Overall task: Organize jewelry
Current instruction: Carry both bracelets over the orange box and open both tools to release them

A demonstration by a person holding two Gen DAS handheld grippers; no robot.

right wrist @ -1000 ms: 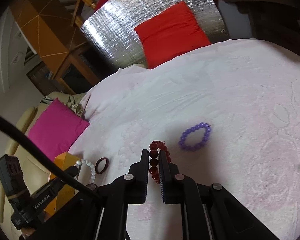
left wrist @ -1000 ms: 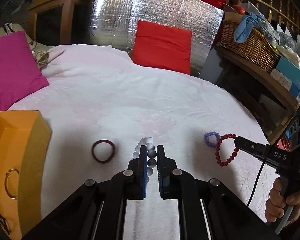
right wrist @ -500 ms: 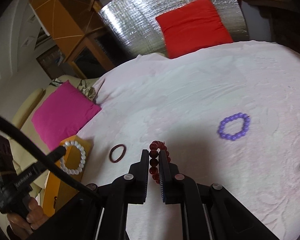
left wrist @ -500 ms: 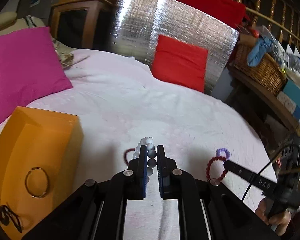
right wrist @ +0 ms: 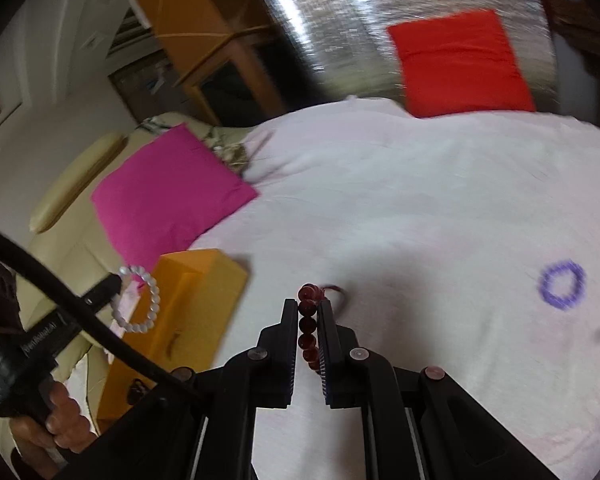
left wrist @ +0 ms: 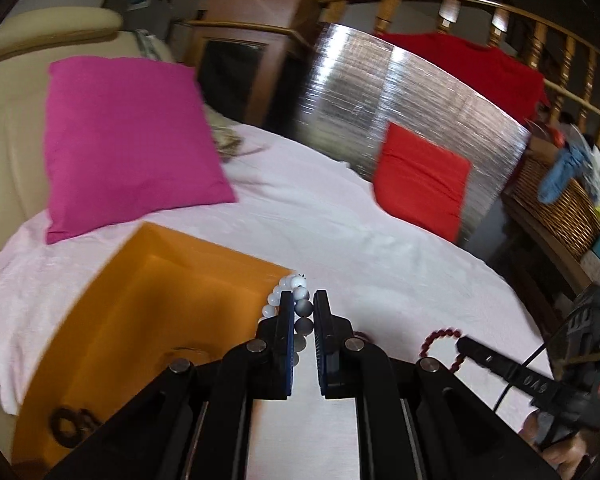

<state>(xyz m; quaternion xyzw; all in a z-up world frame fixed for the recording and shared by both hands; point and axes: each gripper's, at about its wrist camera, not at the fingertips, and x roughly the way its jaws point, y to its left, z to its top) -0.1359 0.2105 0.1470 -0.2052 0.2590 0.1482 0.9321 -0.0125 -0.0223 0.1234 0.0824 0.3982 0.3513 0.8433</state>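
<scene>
Bracelets, two, in transit. Left gripper (left wrist: 301,305) is clamping narrowly on the white bead bracelet (left wrist: 286,294); since a second ago it is swinging from open cloth to the near rim of the orange box (left wrist: 148,288), so the drop is likely next. Right gripper (right wrist: 308,312) is pinching the dark red bead bracelet (right wrist: 307,320) and is trailing the same way, the box (right wrist: 196,292) now nearer in its view. Inside the box: a dark item (left wrist: 70,426), blurred; a thin ring, barely visible. Still out on the cloth: purple bead bracelet (right wrist: 562,285), now well apart to the right, and a dark band (right wrist: 336,292) just behind the right jaws. Surface: pale pink bedcover (left wrist: 340,216), soft, creased. Beyond: magenta cushion (left wrist: 128,140), red cushion (left wrist: 420,180), silver foil panel (left wrist: 400,92), wicker basket (left wrist: 556,204), wooden railing (left wrist: 540,40).
</scene>
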